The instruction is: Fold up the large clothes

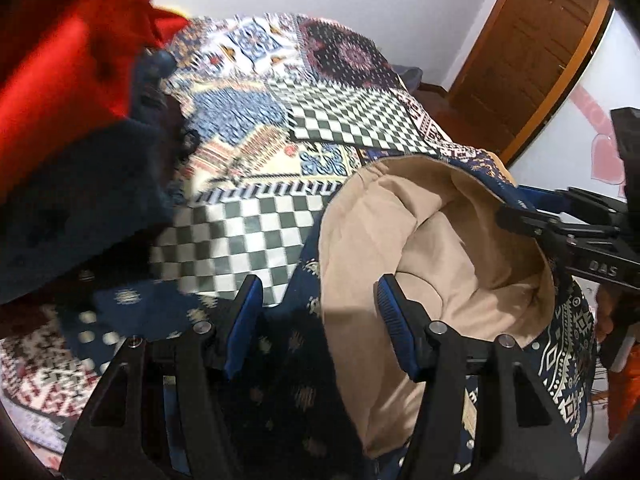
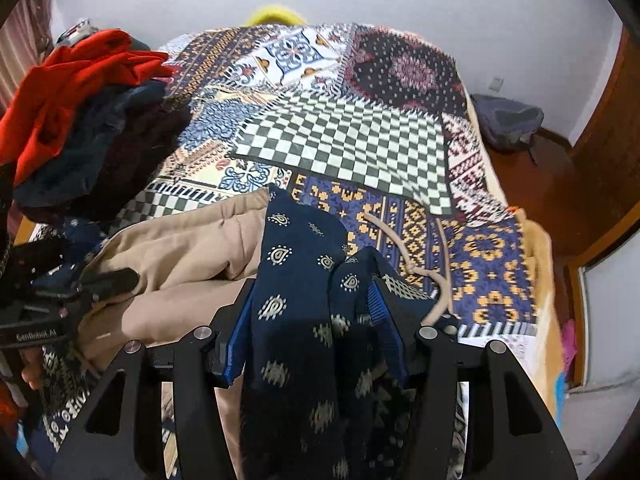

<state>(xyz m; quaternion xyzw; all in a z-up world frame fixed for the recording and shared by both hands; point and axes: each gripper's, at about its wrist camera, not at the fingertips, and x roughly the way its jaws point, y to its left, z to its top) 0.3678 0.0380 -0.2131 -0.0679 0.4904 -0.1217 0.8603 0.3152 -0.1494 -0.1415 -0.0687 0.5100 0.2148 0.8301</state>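
A navy patterned garment [image 2: 296, 320] with a beige lining [image 1: 432, 240] hangs above the patchwork bedspread [image 2: 344, 140]. In the left wrist view my left gripper [image 1: 320, 308] has its jaws spread wide, with navy cloth and the beige edge lying loosely between them. My right gripper [image 2: 316, 312] has bunched navy cloth filling the gap between its blue pads [image 2: 378, 308]. It also shows at the right of the left wrist view [image 1: 520, 216], closed on the garment's rim. Beige drawstrings [image 2: 416, 272] dangle over the bedspread. My left gripper appears at the left of the right wrist view [image 2: 112, 280].
A pile of red [image 2: 72, 76] and dark clothes [image 2: 92, 152] lies on the bed's left side. A wooden door [image 1: 532, 60] stands at the right. A grey bag [image 2: 508, 120] sits on the floor by the far wall.
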